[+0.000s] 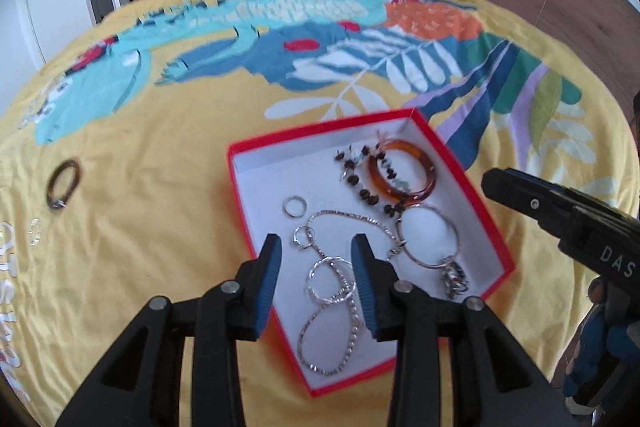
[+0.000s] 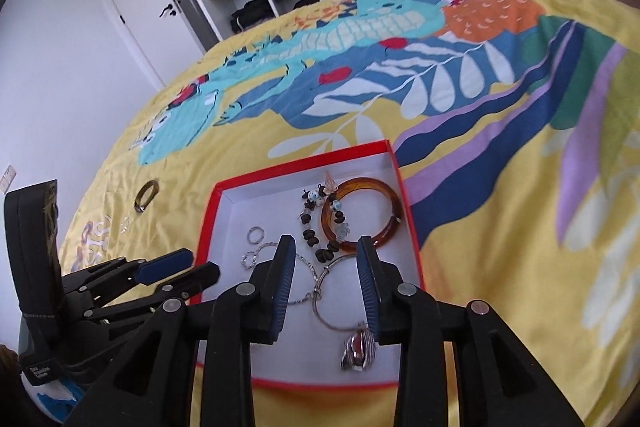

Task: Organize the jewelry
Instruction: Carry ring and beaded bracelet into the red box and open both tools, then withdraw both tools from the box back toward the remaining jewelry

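— So, where does the jewelry sit?

— Mostly inside a shallow red box (image 1: 472, 179) with a white floor, lying on a yellow bedspread (image 1: 160, 155) printed with blue, teal and orange shapes. At the far right corner of the box lies an amber bangle (image 1: 402, 171), translucent and glossy, with a string of dark brown and pale beads (image 1: 370, 187) draped across its left side. Nearer is a thin silver hoop bangle (image 1: 428, 237) carrying a striped metallic charm (image 2: 358, 349). A long silver chain (image 1: 340, 307) loops over the box floor, and a small plain silver ring (image 1: 295, 206) lies apart from it, toward the left wall.

— Anything outside the box?

— A brown bangle (image 1: 63, 186) rests on the bedspread well to the left; beside it is a small pale thing, possibly a clear ring, too blurred to tell.

— And the grippers?

— The left gripper (image 1: 316, 267) hovers over the chain, its blue-padded fingers spread apart and gripping nothing. The right gripper (image 2: 326, 269) hangs above the silver hoop bangle, likewise parted and empty-handed.
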Demonstrator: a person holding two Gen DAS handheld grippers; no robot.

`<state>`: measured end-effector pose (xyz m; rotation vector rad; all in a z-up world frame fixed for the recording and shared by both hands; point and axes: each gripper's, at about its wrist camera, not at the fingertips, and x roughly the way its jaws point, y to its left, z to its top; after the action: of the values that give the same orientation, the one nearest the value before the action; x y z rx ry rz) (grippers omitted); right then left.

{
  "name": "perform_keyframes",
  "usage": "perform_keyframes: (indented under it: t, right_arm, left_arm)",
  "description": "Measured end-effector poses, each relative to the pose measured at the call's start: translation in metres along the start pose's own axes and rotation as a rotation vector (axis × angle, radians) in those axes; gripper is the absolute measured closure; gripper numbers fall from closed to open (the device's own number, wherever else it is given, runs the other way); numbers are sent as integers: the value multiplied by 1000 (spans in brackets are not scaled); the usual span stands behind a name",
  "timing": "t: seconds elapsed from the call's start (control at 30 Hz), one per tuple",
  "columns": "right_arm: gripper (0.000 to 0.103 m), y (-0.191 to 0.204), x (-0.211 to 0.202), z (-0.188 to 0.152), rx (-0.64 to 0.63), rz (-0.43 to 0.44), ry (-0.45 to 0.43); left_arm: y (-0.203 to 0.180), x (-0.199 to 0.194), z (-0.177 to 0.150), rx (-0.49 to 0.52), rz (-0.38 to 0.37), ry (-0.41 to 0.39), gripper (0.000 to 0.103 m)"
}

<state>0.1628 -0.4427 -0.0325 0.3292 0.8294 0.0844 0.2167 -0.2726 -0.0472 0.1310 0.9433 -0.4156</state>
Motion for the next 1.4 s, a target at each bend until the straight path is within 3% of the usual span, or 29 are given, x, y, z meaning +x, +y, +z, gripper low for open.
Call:
perform_keyframes:
  t: [0.4,0.77,1.03,1.3,1.4]
  right_arm:
    - [65,54,-76,-16,8,-1,-76]
    - [59,120,-174,-38,-59,-29,-182]
    - [50,158,-216,-52,-102,-68,-230]
    - [47,191,-221,-67,-137,-26,-256]
    - [46,195,-221,-68,-147,-13,-262]
  left_arm:
    - [12,-121,-20,-19,89,-154,69]
    - [31,-235,-70,-49,146,-286,69]
    - [56,-288,-107,-118,158,-341,69]
    - [89,-313,-124,-187,194,-356,68]
    - [102,-313,-131,-236,209,-351,60]
